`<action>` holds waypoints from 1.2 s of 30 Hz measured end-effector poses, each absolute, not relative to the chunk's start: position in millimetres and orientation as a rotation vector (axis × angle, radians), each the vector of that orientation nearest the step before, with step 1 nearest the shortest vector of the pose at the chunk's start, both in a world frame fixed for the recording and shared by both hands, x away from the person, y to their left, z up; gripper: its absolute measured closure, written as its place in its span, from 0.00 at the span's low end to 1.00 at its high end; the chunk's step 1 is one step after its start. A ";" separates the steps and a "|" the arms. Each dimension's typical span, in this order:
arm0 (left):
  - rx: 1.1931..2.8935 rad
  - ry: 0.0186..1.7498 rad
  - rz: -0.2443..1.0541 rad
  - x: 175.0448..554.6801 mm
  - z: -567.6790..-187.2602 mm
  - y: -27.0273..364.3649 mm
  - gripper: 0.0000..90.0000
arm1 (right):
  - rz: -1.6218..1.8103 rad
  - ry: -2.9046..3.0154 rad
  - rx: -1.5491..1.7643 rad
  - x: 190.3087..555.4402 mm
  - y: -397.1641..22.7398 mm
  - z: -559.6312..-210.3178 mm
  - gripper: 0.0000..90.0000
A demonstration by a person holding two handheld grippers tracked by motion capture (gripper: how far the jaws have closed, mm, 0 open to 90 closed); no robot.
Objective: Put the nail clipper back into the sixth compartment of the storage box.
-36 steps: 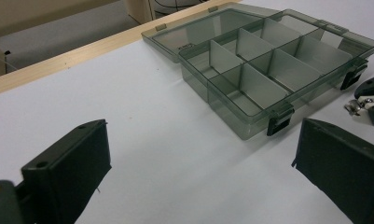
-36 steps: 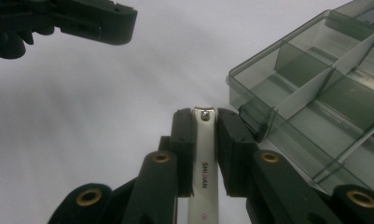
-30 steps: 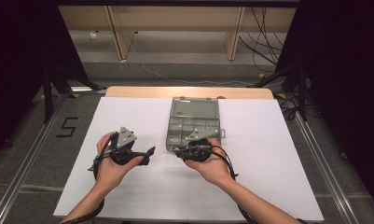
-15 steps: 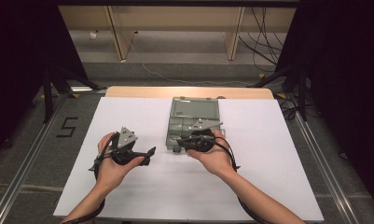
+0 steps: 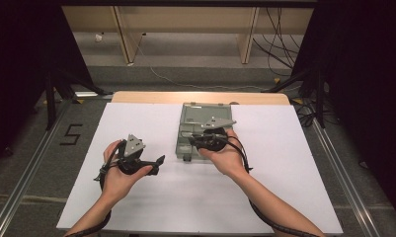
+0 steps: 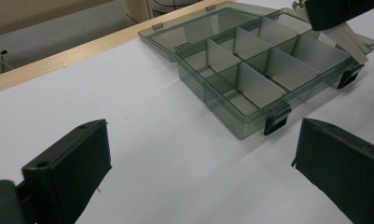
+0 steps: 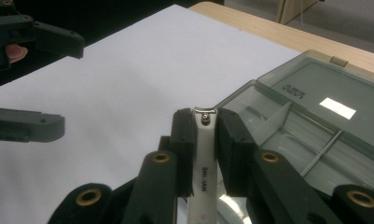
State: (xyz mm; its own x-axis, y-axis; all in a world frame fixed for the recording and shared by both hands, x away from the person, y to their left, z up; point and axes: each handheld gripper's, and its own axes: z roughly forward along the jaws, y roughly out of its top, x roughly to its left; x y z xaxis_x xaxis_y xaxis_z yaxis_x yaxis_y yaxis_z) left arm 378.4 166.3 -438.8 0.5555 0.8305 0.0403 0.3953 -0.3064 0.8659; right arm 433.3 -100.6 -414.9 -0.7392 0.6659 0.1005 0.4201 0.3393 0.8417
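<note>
Right gripper view shows the right gripper point(image 7: 205, 140) clamped on a nail clipper point(image 7: 204, 158), its long axis running along the jaws, just over the open organizer box point(image 7: 315, 116); the left gripper point(image 6: 198, 172) stands released, well aside.

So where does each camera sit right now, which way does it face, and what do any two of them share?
High view: above the table's near side, looking forward and down; both forearms, left gripper, right gripper.
Left gripper view: rides that gripper, facing the open compartment box; own open jaws.
Right gripper view: faces across the white sheet; own jaws clamp a nail clipper.
All share the box.
</note>
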 end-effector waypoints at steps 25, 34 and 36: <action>1.917 0.991 0.630 377.6 -439.2 166.8 0.03 | 1.294 2.323 1.019 458.4 -98.7 -423.2 0.86; 1.917 0.994 0.622 377.0 -439.6 166.3 0.03 | 1.267 2.336 1.036 462.3 -97.3 -426.9 0.86; 1.917 0.994 0.621 377.1 -439.7 166.4 0.03 | 1.264 2.336 1.030 463.4 -97.2 -428.2 0.86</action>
